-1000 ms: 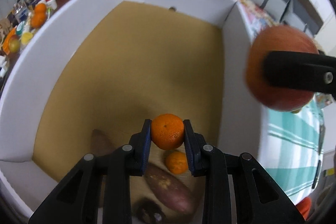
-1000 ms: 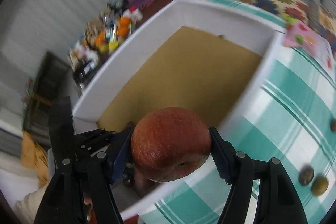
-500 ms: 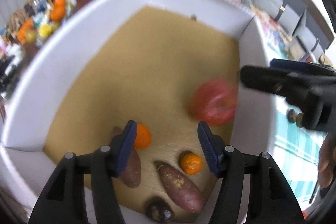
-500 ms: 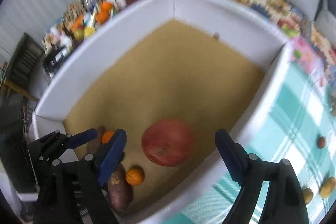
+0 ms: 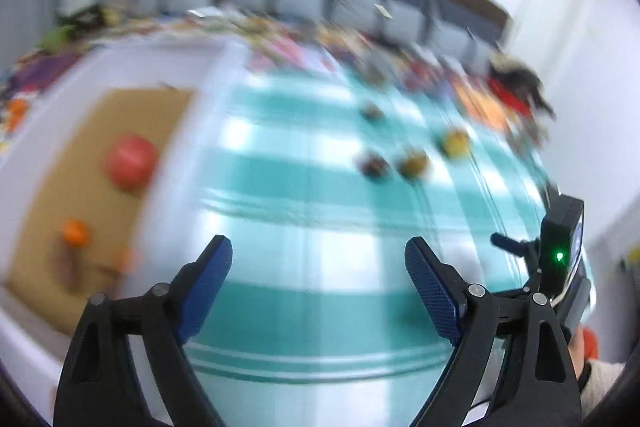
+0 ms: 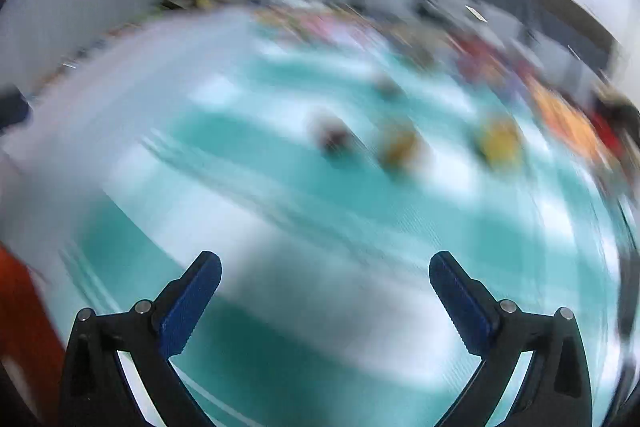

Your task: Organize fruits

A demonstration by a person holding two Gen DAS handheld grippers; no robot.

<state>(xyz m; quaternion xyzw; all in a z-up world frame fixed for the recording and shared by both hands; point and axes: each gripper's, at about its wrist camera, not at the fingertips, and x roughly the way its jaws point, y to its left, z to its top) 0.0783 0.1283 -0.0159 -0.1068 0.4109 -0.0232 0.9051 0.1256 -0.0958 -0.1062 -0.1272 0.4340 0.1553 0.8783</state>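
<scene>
Both views are motion-blurred. Left hand-held gripper (image 5: pixel 318 287): jaws apart and opening, nothing between them, over the teal-checked counter (image 5: pixel 304 187). Right hand-held gripper (image 6: pixel 325 301): jaws apart and opening, likewise empty.

White box (image 5: pixel 172 163) at 9 o'clock in the left view holds a red apple (image 5: pixel 131 159) and a small orange (image 5: pixel 75 231). Loose fruits (image 5: pixel 412 163) lie on the counter at 1 o'clock, well apart from the box; kinds cannot be told.

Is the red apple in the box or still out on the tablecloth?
In the box. The apple lies on the brown floor inside the white box, left of the tablecloth.
</scene>
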